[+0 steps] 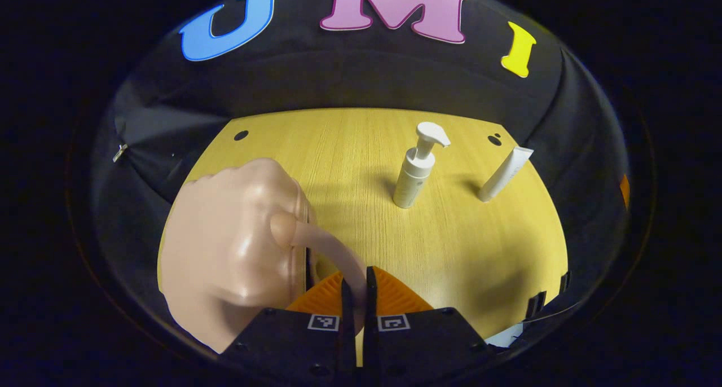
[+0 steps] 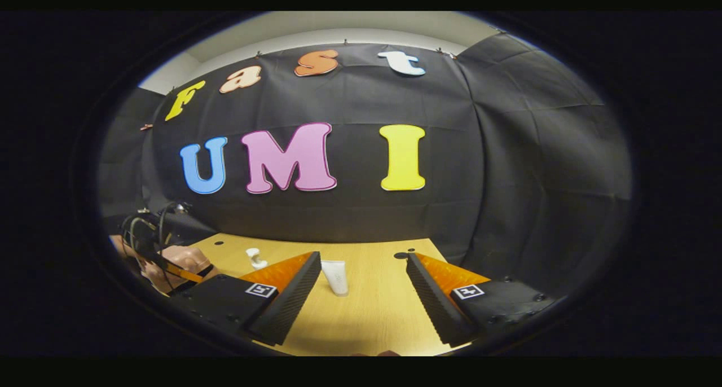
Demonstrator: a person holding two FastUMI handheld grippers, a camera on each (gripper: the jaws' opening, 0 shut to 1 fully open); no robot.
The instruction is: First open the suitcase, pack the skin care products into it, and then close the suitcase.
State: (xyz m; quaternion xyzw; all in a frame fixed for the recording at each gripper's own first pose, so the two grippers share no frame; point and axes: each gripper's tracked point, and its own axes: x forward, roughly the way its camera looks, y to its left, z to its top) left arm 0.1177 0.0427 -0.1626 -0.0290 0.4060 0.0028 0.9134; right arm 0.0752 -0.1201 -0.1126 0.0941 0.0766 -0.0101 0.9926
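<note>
The left tongs (image 1: 356, 288) are clenched on the suitcase handle (image 1: 333, 249), a thin loop curving up from the fingers to the pink suitcase (image 1: 231, 251) just left of them; any pull to open it starts here. Ahead on the worktop (image 1: 338, 150) stand the pump bottle (image 1: 417, 170) and tube (image 1: 505, 174), upright. The right tongs (image 2: 361, 291) are released, with the tube (image 2: 337, 276) between and beyond the fingers.
</note>
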